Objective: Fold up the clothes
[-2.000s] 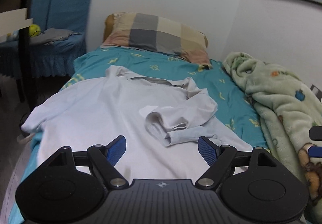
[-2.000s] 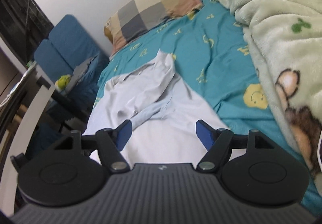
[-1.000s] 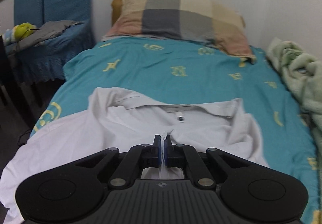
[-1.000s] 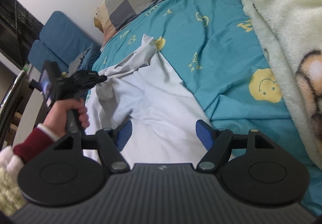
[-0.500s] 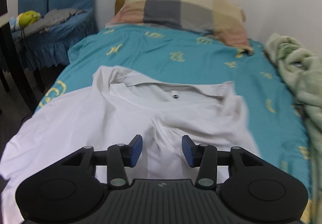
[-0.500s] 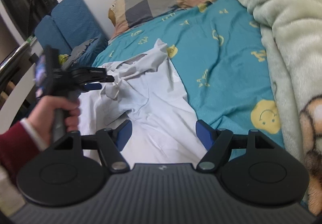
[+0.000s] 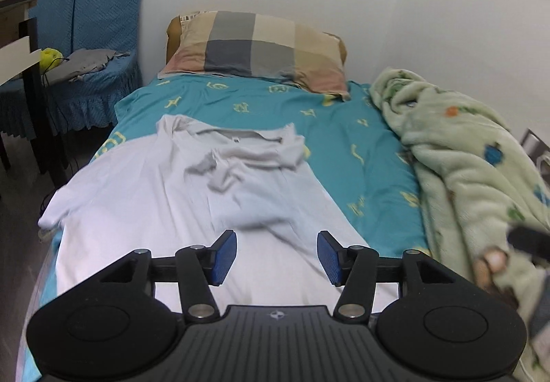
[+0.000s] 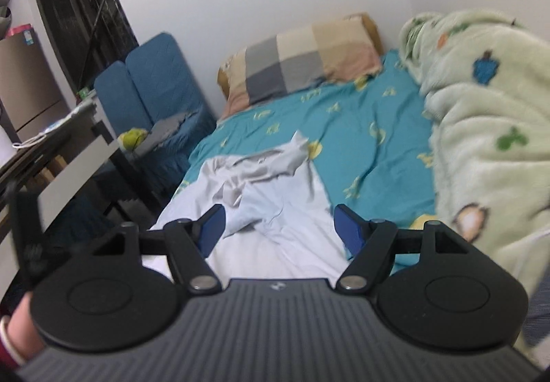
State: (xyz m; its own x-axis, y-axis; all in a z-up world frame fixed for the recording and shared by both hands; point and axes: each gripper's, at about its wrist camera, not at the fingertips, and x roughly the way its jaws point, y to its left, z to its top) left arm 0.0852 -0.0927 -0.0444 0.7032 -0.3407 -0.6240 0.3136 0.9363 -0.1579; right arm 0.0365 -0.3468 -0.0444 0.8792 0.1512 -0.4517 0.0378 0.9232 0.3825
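A pale grey-white polo shirt (image 7: 144,203) lies spread on the teal bed sheet (image 7: 343,141), collar toward the pillow. One sleeve (image 7: 237,169) is folded in across the chest and lies rumpled. My left gripper (image 7: 277,256) hovers above the shirt's lower half; its jaws are opening and nothing is between the blue pads. In the right wrist view the shirt (image 8: 275,206) lies ahead of my right gripper (image 8: 280,231), which is open and empty above the shirt's right side. A hand (image 7: 490,261) shows at the left wrist view's right edge.
A checked pillow (image 7: 257,48) lies at the head of the bed. A bunched green fleece blanket (image 7: 464,155) fills the bed's right side against the wall. A blue chair (image 7: 92,38) with grey cloth and a desk (image 8: 68,148) stand left of the bed.
The left gripper, shut on shirt fabric below the collar a second ago, has let it go, opened and drawn back and up. The right gripper has risen and rolled level, staying open.
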